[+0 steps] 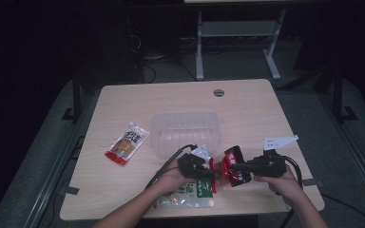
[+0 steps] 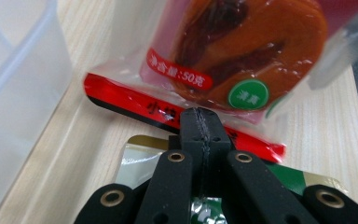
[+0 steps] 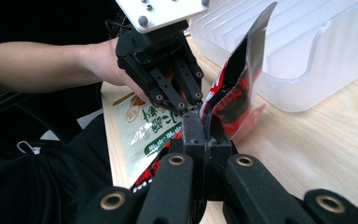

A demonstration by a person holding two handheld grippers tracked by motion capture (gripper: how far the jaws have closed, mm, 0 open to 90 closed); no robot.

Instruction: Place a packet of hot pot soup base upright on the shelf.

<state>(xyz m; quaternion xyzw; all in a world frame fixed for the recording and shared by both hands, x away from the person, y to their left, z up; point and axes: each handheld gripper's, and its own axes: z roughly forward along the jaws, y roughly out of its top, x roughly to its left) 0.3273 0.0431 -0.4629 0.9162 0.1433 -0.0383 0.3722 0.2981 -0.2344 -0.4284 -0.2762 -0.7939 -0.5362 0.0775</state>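
red snack pouch (image 1: 234, 166): lower centre-right of high view, lifted off the table between both grippers. In left gripper view it sits at top centre, clear window showing brown food, red strip along its lower edge.
left gripper (image 1: 208, 169): lower centre of high view, jaws together, clamped on the pouch's red sealed edge; the pinch shows mid-frame in left gripper view. Probably there to steady the pouch.
right gripper (image 1: 237, 167): lower right of centre in high view, jaws together, clamped on the pouch's other edge; in right gripper view the pouch stands on edge just above the jaw tips.
why two grips: opposite edges pinched, pouch stretched between. Looks like a hand-over or a reorient before placing, can't tell which.
clear plastic container (image 1: 186, 133): centre of high view, just beyond the grippers, open top, looks empty. Likely drop target, being so near.
green-and-white packet (image 1: 190, 194): bottom centre, flat on the table under the left hand, near edge. Likely waiting its turn.
orange-and-red sachet (image 1: 127, 144): left of centre, flat, well apart from the container.
wooden table (image 1: 247, 109): light top, dark room around.
risk: pulling unevenly could slip the thin seal out of one grip.
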